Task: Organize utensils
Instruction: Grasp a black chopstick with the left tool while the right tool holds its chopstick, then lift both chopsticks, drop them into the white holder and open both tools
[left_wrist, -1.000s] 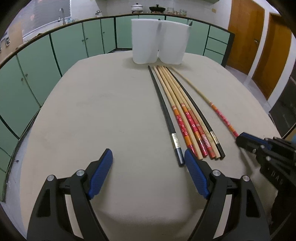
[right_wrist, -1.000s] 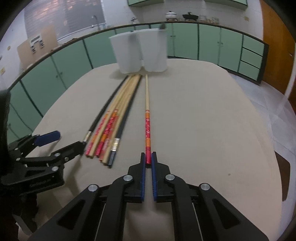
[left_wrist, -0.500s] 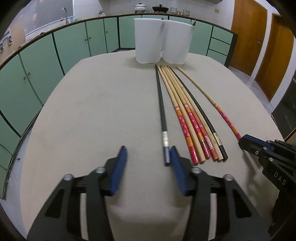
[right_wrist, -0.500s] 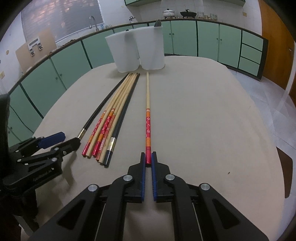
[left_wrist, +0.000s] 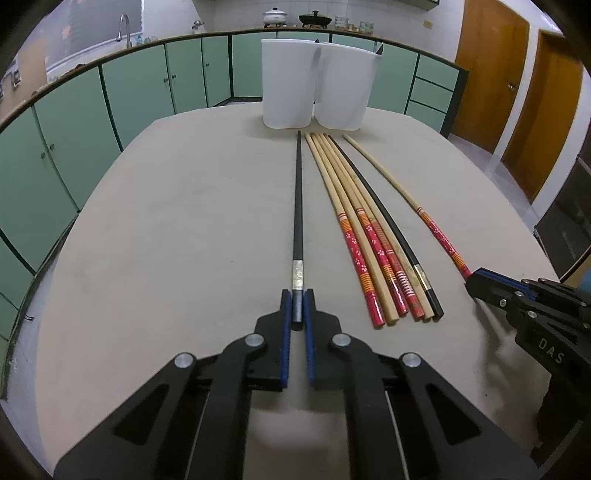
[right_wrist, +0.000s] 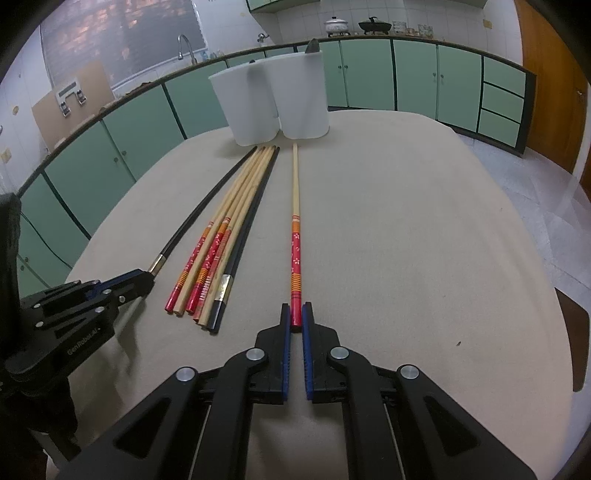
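My left gripper (left_wrist: 297, 295) is shut on the near end of a black chopstick (left_wrist: 298, 206) that lies on the beige table. My right gripper (right_wrist: 295, 308) is shut on the red end of a wooden chopstick (right_wrist: 294, 206), also lying on the table. Between them lies a bundle of several chopsticks (left_wrist: 369, 236), wooden with red ends plus one black; it also shows in the right wrist view (right_wrist: 229, 225). Two white cups (left_wrist: 314, 83) stand side by side at the far end of the table, with dark tips poking out; they also show in the right wrist view (right_wrist: 273, 103).
The table (left_wrist: 177, 229) is oval, with its edge close on the left and right. Green cabinets (left_wrist: 129, 88) ring the room behind. Wooden doors (left_wrist: 517, 81) are at the right. A dark chair edge (right_wrist: 572, 332) shows by the table's right side.
My left gripper moved right and forward onto the black chopstick and closed on its end. The right gripper stayed shut on the red-ended chopstick.
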